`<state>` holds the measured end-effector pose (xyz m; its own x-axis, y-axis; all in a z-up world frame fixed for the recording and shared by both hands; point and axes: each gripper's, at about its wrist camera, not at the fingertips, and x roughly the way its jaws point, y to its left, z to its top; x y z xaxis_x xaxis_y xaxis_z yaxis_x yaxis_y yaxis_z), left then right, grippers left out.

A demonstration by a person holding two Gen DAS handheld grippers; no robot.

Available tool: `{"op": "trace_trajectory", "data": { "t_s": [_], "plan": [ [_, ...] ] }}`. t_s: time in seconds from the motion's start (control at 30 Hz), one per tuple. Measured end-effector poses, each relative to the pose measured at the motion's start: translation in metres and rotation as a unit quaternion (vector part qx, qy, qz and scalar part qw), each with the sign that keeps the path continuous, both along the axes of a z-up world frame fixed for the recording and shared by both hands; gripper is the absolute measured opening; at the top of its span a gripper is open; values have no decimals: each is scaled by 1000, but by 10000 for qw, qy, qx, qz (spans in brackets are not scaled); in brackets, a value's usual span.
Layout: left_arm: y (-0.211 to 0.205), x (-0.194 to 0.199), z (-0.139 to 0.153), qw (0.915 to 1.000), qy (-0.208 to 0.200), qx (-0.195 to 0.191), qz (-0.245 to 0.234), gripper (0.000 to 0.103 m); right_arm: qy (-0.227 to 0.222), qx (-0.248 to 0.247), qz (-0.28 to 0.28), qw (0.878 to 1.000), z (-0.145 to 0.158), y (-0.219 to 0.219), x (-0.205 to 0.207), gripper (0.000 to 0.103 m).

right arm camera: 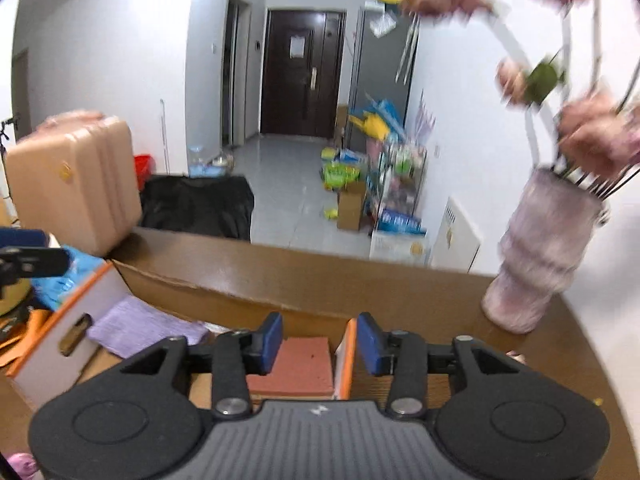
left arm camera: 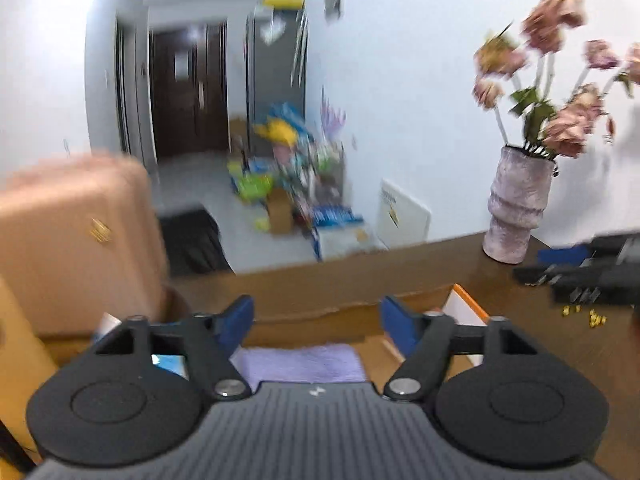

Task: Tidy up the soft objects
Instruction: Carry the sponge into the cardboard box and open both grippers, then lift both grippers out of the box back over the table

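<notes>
The left gripper (left arm camera: 317,320) hangs with its jaws spread wide and empty above a lilac towel (left arm camera: 298,362) lying in the cardboard box (left arm camera: 304,280) on the worktop (left arm camera: 560,344). The right gripper (right arm camera: 319,344) has its jaws parted and empty over a folded terracotta cloth (right arm camera: 298,368). A vase of pink flowers (right arm camera: 540,252) stands at two o'clock of it.

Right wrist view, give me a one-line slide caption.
Right gripper open above a reddish folded cloth in a cardboard box, purple cloth left, flower vase right.
</notes>
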<state>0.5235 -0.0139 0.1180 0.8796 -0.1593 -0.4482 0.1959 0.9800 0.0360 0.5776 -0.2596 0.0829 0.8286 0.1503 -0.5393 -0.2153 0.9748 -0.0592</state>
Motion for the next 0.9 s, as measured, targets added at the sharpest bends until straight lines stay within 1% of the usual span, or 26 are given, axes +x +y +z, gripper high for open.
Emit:
{"op": "trace_trajectory", "data": {
  "t_s": [0.07,0.13,0.2,0.27,0.4,0.47,0.5,0.63,0.73,0.8,0.83,0.87,0.9],
  "plan": [
    [6,-28,10,9997,-191,112,68,76,-169,5,35,9999,18,-6,-23,51],
    [14,-53,19,9994,-307,62,112,81,-324,37,44,9995,31,-8,-47,53],
    [20,-78,23,9989,-436,14,189,82,-464,96,76,9988,43,-9,-72,54],
    [27,-105,25,9978,-581,-46,305,83,-598,218,99,9979,48,-12,-96,57],
    [50,-166,22,9941,-849,-275,624,87,-822,507,245,9950,49,-10,-153,58],
    [63,-200,16,9922,-940,-366,733,90,-1007,611,329,9925,45,-9,-186,65],
    [67,-216,12,9916,-954,-372,793,92,-1096,654,377,9911,42,-7,-203,67],
    [73,-284,-14,9889,-1188,-220,864,96,-1396,837,524,9853,25,-3,-274,78],
    [75,-331,-31,9877,-1294,-231,851,100,-1552,832,607,9825,7,5,-327,81],
    [77,-355,-43,9886,-1261,-321,755,102,-1662,727,606,9815,-7,12,-361,82],
    [76,-369,-50,9896,-1211,-354,698,102,-1727,709,572,9808,-14,16,-378,85],
    [75,-382,-56,9900,-1195,-350,668,103,-1755,715,553,9803,-21,18,-393,88],
    [74,-395,-64,9901,-1211,-321,641,103,-1758,749,543,9801,-29,20,-407,88]
  ]
}}
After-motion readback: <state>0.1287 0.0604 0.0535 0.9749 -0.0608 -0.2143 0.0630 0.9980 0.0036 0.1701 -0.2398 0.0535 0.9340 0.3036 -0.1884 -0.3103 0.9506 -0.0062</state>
